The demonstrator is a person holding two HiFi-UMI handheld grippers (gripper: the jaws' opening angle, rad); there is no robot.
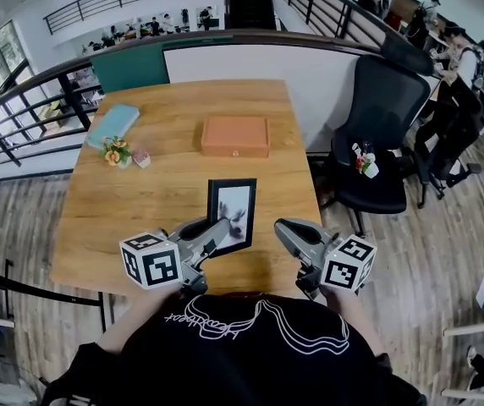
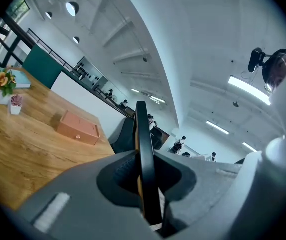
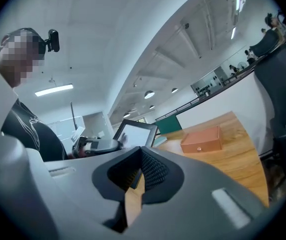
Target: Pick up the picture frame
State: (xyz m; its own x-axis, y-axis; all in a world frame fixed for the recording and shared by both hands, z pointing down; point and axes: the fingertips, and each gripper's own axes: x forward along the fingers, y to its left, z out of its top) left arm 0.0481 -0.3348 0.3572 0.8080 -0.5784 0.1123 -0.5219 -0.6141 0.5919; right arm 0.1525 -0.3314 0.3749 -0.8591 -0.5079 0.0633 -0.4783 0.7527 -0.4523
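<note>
**Black rectangular picture frame (image 1: 232, 210) pinched in the grey left gripper (image 1: 221, 231)**

Frame: one only. Thin dark moulding around a pale picture with a grey, smudgy motif. It stands portrait way up with its face toward the person. It is held up over the middle of the near edge of the light wooden table (image 1: 174, 193), not lying on it.

Grippers: two, each with a marker cube. The left gripper has its jaws clamped on the frame's lower left edge. Its own view shows the moulding edge-on between the pads, with both pads pressing on it. The grey right gripper (image 1: 283, 227) is just right of the frame and apart from it. Its jaws are pressed together with nothing between them.

On the table, left to right:
- One flat light blue book (image 1: 113, 123) at the far left edge.
- One small pot of yellow and orange flowers (image 1: 117, 152), just nearer than the book.
- One small white pot with pink filling (image 1: 141, 158), right beside the flower pot.
- One flat orange-brown box (image 1: 235, 136) at the middle, toward the far edge and well apart from the frame.

Off the right edge there is one black office chair (image 1: 377, 108). A small red-and-white item (image 1: 364, 161) sits on its seat, too small to identify.
</note>
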